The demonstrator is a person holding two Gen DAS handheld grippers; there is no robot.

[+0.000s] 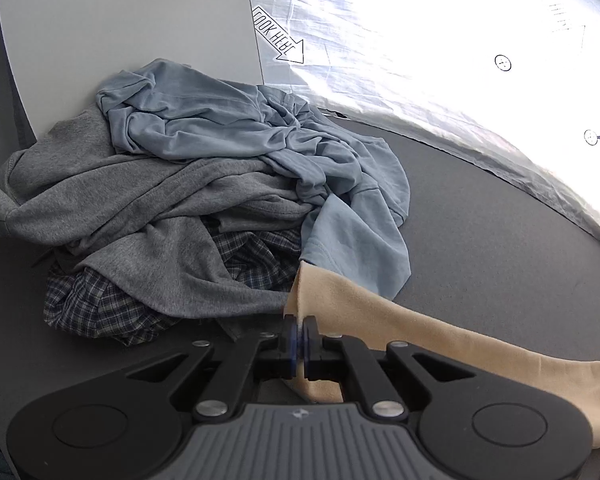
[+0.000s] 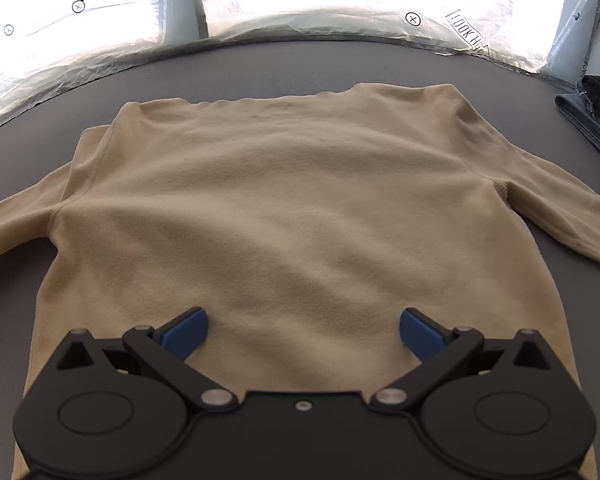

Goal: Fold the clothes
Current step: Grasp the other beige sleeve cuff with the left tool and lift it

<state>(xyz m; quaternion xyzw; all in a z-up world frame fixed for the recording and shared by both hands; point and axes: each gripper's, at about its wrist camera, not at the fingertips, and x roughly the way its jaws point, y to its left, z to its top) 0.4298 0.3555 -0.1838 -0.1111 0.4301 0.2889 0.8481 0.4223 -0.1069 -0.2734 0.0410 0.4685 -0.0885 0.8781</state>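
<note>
A beige long-sleeved shirt (image 2: 284,208) lies spread flat on the dark grey table, its sleeves reaching out to both sides. My right gripper (image 2: 303,330) is open above the shirt's lower body, its blue pads wide apart and holding nothing. My left gripper (image 1: 300,338) is shut on the end of the beige shirt's sleeve (image 1: 400,320), which runs off to the right in the left wrist view.
A pile of unfolded clothes sits beyond the left gripper: a light blue shirt (image 1: 236,136), a grey garment (image 1: 132,208) and a dark plaid one (image 1: 100,304). Dark folded cloth (image 2: 592,120) lies at the table's right edge. A bright printed sheet (image 1: 440,40) backs the table.
</note>
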